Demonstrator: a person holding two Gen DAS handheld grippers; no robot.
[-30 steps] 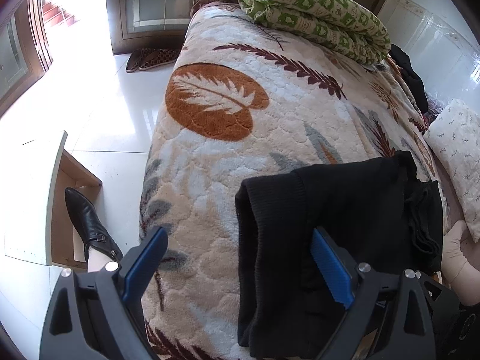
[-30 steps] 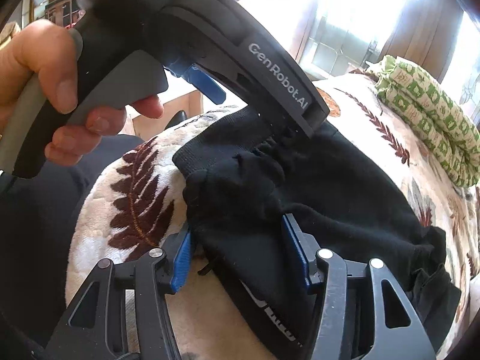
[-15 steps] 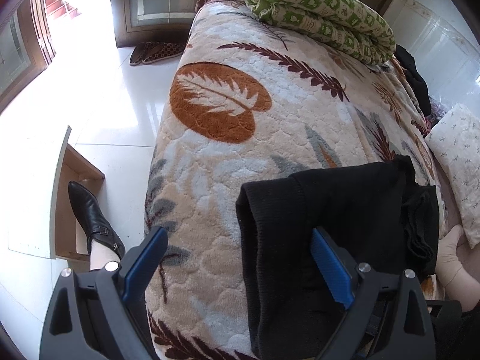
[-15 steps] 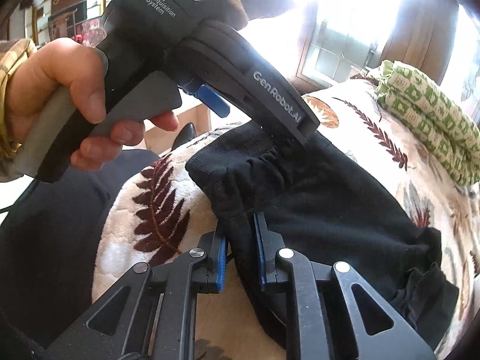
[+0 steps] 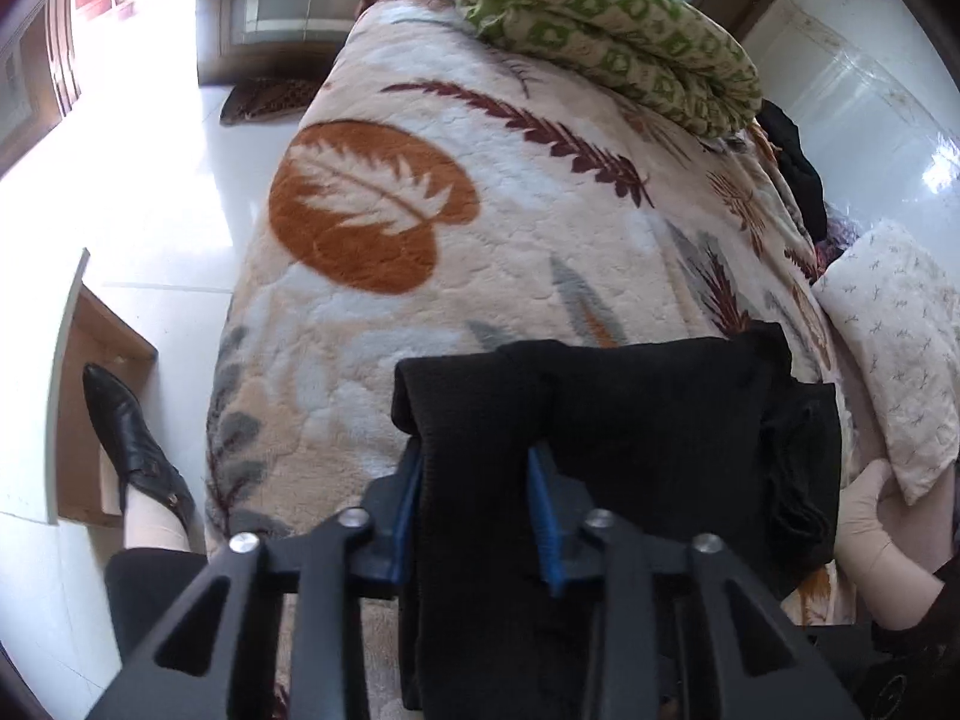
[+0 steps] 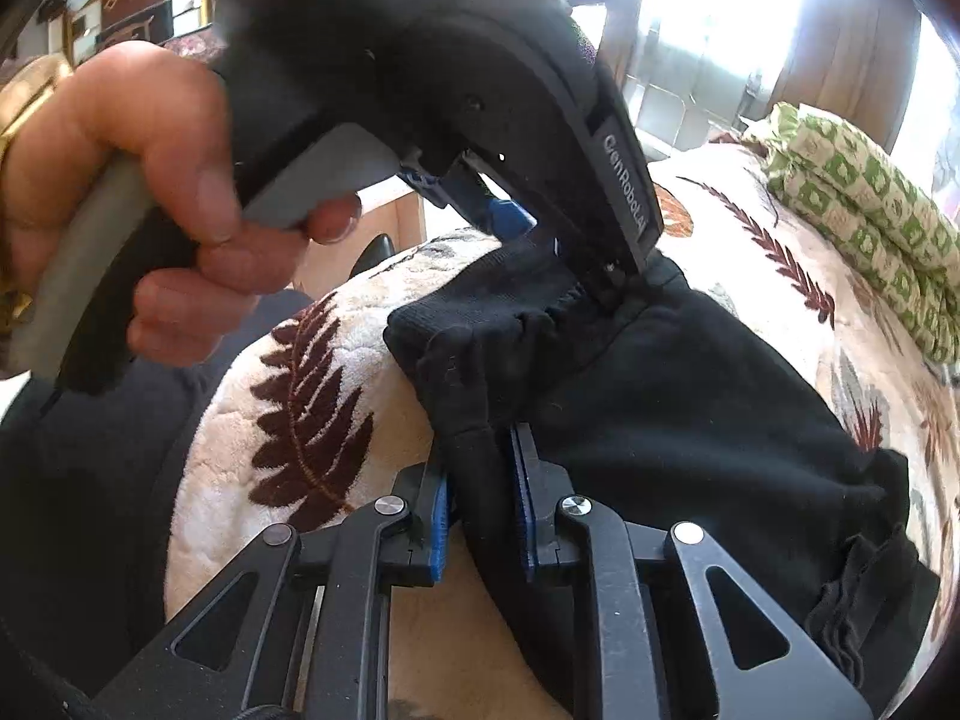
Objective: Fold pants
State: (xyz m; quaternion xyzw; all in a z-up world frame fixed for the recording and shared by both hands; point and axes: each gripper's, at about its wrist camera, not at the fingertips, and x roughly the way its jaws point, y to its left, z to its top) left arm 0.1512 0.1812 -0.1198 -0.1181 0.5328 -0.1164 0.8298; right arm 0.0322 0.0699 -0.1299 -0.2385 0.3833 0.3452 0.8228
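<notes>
Black pants (image 5: 648,420) lie partly folded on the near end of a bed with a leaf-pattern blanket (image 5: 480,228). My left gripper (image 5: 477,510) is shut on the pants' near left corner, blue pads pressing the cloth. In the right wrist view the pants (image 6: 690,396) show their gathered waistband. My right gripper (image 6: 483,516) is shut on a bunch of cloth by the waistband. The left gripper's black body (image 6: 480,90), held in a hand, grips the waistband just beyond it.
A folded green quilt (image 5: 618,42) lies at the bed's far end. A white pillow (image 5: 894,348) and dark clothes (image 5: 792,162) lie on the right. White floor, a wooden box (image 5: 90,396) and a black shoe (image 5: 132,438) are on the left.
My left gripper closed from wide open onto the pants' corner. My right gripper closed on the cloth by the waistband and now holds a thicker bunch.
</notes>
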